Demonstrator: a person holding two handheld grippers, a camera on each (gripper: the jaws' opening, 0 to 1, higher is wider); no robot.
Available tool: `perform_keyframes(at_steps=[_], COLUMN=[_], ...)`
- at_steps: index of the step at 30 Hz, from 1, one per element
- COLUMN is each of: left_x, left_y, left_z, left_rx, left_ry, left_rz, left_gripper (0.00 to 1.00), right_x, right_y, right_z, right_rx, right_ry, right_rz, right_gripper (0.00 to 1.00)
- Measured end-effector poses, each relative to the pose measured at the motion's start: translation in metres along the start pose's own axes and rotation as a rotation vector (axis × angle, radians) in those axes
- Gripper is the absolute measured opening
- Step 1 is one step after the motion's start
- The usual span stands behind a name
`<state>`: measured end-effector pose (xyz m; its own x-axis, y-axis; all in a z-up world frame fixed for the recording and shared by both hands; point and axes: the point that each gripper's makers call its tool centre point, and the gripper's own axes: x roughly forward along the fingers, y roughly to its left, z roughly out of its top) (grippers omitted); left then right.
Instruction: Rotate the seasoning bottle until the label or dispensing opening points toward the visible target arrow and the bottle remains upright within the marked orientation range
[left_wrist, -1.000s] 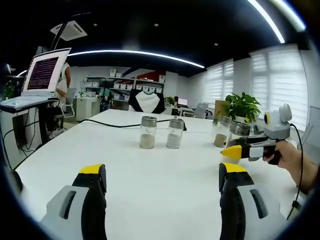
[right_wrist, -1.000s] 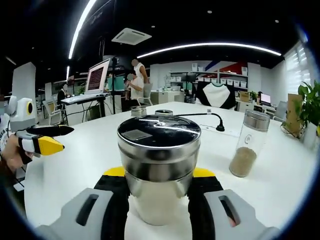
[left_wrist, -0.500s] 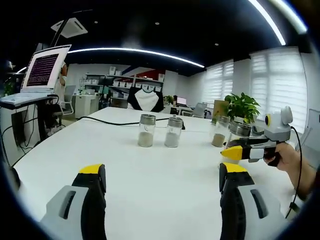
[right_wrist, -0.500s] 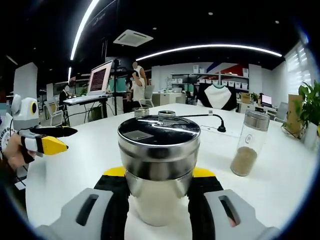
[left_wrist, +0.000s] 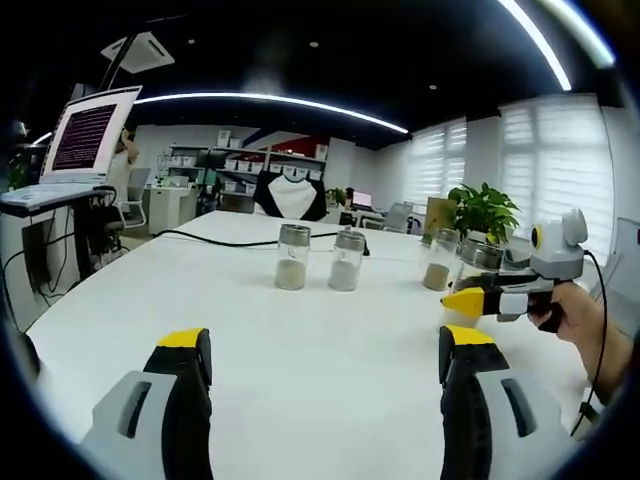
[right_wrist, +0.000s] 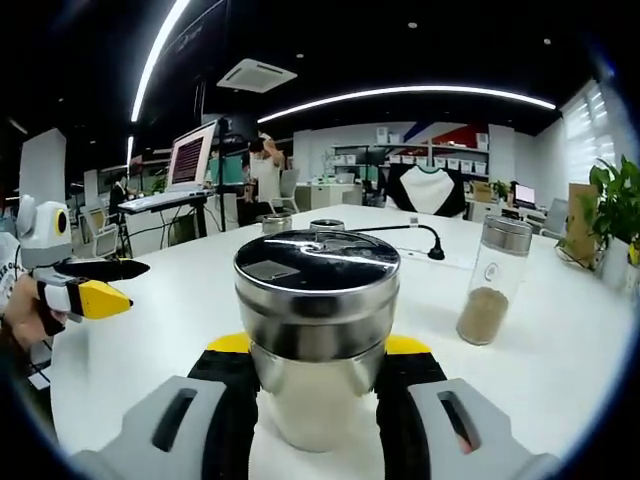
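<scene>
The seasoning bottle (right_wrist: 318, 340) stands upright between the two jaws of the right claw (right_wrist: 318, 375), which holds it by the glass body just under the steel cap, close above the white surface (right_wrist: 560, 370). Compared with one second ago, almost nothing changes at the bottle: the dark rectangle on its cap sits at the same place, so I judge the rotation has not really advanced. What shifts is the background, a little to the left, so the hand seems to swing slightly with the bottle. No target arrow is visible, so I cannot tell how much turn is left. The left claw (left_wrist: 325, 375) hovers wide and empty over the surface, and two other bottles (left_wrist: 292, 257) stand well apart in front of it.
</scene>
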<state>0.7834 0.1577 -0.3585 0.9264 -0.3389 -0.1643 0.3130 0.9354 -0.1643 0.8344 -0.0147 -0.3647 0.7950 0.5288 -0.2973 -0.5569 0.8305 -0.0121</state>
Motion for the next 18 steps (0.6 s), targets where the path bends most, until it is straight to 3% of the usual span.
perform_keyframes(at_steps=[18], left_x=[0.001], left_y=[-0.0069], left_z=[-0.0005], left_rx=[0.003], left_ry=[0.007], left_rz=[-0.02], left_gripper=[0.99], right_x=[-0.0023], right_y=[-0.0068], right_z=[0.0001], right_rx=[0.048], right_ry=[-0.03], right_rz=[-0.171], right_gripper=[0.44])
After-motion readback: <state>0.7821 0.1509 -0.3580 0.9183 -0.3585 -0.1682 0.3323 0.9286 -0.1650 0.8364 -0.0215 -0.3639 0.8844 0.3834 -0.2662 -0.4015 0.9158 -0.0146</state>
